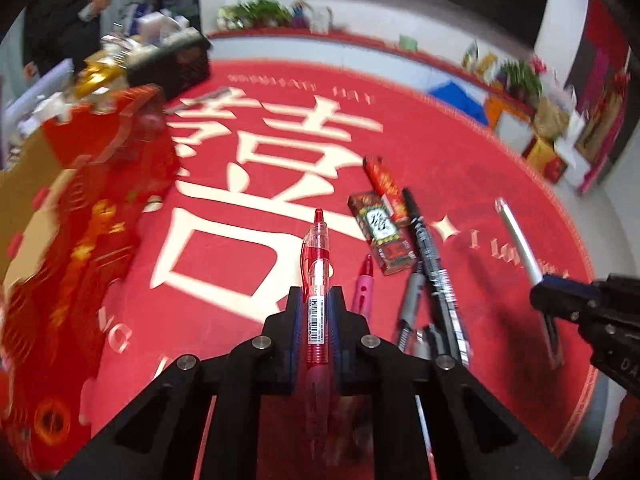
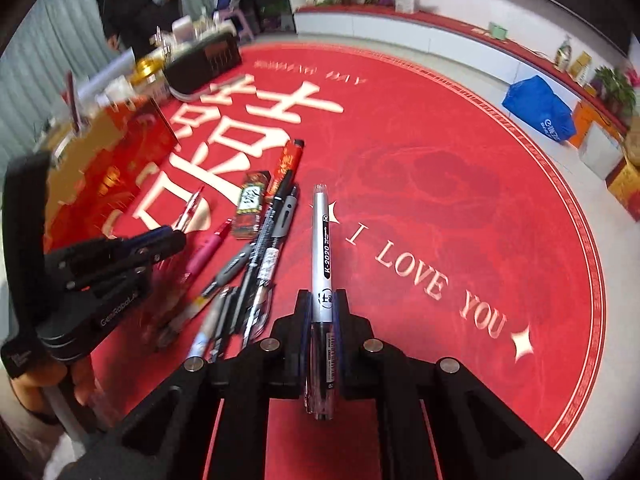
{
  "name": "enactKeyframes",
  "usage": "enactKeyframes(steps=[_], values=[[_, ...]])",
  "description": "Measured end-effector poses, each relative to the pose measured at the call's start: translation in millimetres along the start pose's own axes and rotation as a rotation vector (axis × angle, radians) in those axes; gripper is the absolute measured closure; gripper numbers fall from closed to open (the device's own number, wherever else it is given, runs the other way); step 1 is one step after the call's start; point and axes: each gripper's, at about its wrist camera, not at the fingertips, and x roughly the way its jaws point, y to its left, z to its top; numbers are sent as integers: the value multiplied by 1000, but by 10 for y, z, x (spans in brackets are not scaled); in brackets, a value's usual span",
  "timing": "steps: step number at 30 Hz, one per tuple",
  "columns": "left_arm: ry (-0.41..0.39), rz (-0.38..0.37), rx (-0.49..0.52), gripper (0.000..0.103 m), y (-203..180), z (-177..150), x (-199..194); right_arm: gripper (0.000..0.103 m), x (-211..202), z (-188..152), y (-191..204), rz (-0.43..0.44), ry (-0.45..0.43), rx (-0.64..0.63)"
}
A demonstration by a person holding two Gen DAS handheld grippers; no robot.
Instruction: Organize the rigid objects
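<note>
While each of the two grippers has one pen clamped between its jaws, the other pens lie loose on the round red mat [image 2: 460, 208]. In the left wrist view, the left gripper [image 1: 317, 300] at 6 o'clock is clenched on one clear red pen [image 1: 317, 276], whose tip points toward 12. In the right wrist view, the right gripper [image 2: 322, 304] at 6 o'clock is clenched on one silver pen [image 2: 322, 248] with a black lower barrel, also pointing toward 12.

Just beyond the left gripper, toward 1 o'clock, lies one pink pen [image 1: 363, 288]. Further toward 2 o'clock lie one grey pen [image 1: 412, 300] and one long black pen [image 1: 430, 256], which cross each other; a few more pen ends near the gripper frame are too blurred to count. Past these, at about 1 o'clock, one small printed box [image 1: 380, 236] lies flat, touching one red tube-shaped pack [image 1: 384, 188] beyond it.

At 9 o'clock in the left view stands one large red and gold box [image 1: 80, 216], blurred. Far off toward 11 o'clock sits one dark basket [image 1: 172, 64] among clutter, and one person in dark clothes [image 1: 60, 8] stands behind it. Along the far wall at 12 to 2 o'clock runs a low shelf with plants and boxes.
</note>
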Motion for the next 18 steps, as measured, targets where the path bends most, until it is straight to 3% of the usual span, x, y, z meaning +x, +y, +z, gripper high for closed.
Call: enactKeyframes(steps=[9, 18], values=[[-181, 104, -46, 90, -64, -139, -728, 92, -283, -249, -18, 58, -68, 127], [-193, 129, 6, 89, -231, -269, -882, 92, -409, -306, 69, 81, -96, 142]])
